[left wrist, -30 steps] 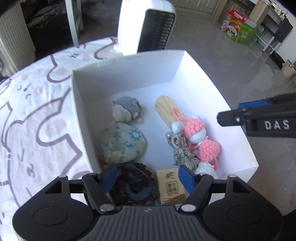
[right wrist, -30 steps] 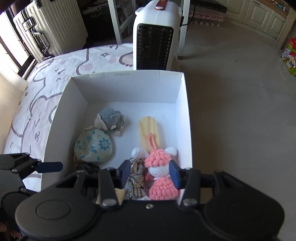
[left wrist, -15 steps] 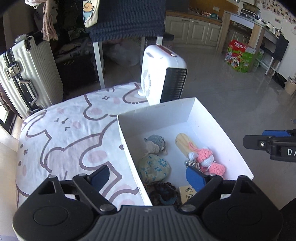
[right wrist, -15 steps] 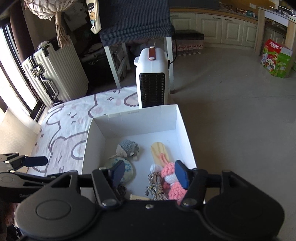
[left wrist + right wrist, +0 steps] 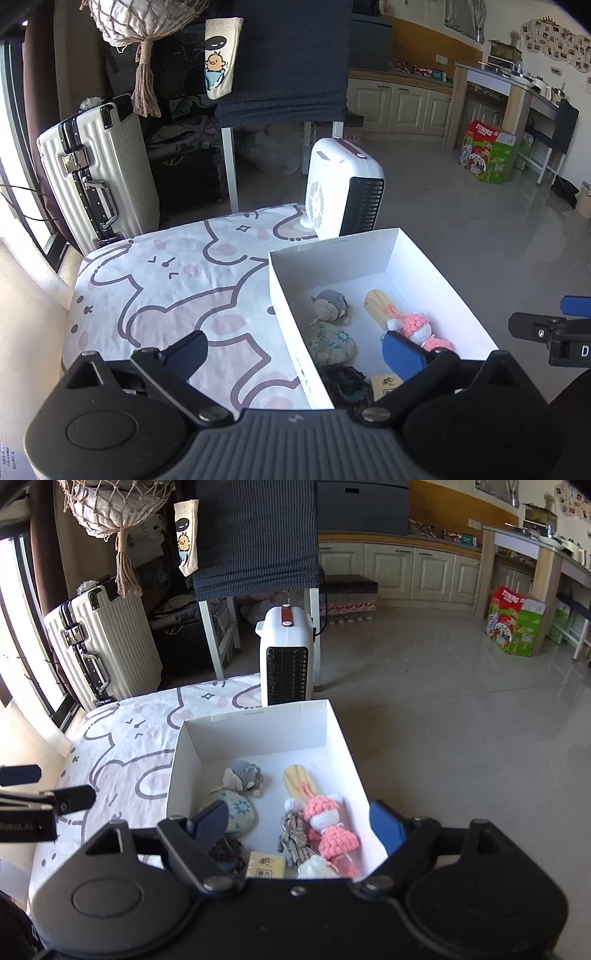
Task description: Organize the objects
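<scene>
A white box sits on the right end of a cartoon-print table. Inside lie a grey crochet toy, a wooden paddle, a pink crochet doll, a floral pouch, a dark crochet piece, a small tan packet and a keychain bundle. My left gripper is open and empty, above the box's near left wall. My right gripper is open and empty, above the box's near end.
The cartoon-print cloth covers the table left of the box. A white heater stands on the floor behind the table. A cream suitcase stands at the left, a chair behind. Grey floor lies right.
Both grippers have risen and drawn back from the box, so more of the room shows. Both have opened wider. The objects in the box have not moved.
</scene>
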`<state>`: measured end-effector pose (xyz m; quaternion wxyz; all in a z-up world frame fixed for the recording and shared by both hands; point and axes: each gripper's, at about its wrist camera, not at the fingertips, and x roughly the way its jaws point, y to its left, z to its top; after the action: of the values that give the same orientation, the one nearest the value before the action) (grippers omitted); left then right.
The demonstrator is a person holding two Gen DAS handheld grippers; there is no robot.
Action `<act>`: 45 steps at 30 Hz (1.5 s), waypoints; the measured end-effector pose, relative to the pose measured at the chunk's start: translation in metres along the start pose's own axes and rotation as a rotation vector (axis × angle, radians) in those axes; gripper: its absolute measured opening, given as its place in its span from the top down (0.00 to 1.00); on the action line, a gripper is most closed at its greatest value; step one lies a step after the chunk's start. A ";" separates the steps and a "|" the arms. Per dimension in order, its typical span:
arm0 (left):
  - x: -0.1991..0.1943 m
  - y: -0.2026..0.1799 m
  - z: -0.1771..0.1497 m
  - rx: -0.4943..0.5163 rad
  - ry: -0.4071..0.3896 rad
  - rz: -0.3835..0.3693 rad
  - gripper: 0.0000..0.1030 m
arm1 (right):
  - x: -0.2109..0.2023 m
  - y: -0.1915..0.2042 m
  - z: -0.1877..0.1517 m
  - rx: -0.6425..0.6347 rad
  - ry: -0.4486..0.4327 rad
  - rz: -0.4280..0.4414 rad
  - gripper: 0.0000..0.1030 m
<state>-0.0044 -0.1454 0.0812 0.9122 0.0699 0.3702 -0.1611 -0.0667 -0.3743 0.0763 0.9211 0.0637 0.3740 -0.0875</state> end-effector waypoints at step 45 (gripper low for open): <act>0.005 0.025 -0.048 -0.036 0.040 0.048 0.00 | -0.009 0.015 -0.046 -0.040 0.005 -0.087 0.00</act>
<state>-0.0235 -0.1114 0.0437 0.9094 0.0655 0.3893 -0.1312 -0.1014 -0.3498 0.0506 0.9165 0.0289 0.3805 -0.1199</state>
